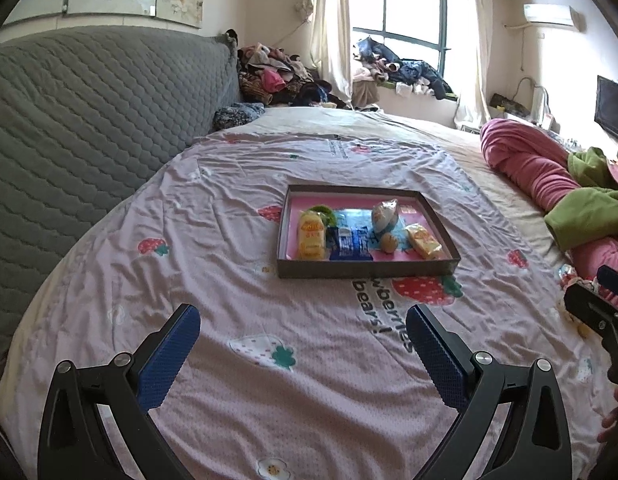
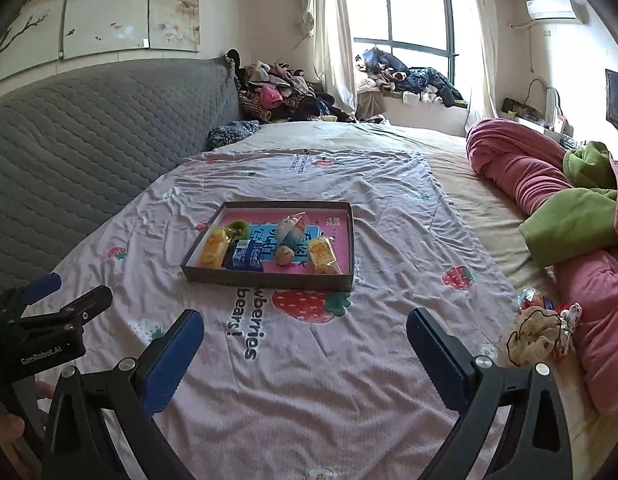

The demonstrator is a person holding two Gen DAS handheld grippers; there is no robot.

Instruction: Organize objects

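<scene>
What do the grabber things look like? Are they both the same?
Yes, they match. The left gripper and right gripper each have two black, triangle-shaped arms with cut-out holes and silver round bolts. Their fingers wear bumpy blue pads. Seen from the right wrist view, the left gripper's black body has white lettering reading "GenRobot.AI".

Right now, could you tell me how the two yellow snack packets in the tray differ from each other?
The left yellow packet lies at the tray's left end, beside the blue packet; the right yellow packet lies near the right wall, apart from it. The left one lies roughly in line with the tray's side wall; the right one is skewed diagonally. Both are yellow, sealed-looking and lying flat on the tray floor.
</scene>
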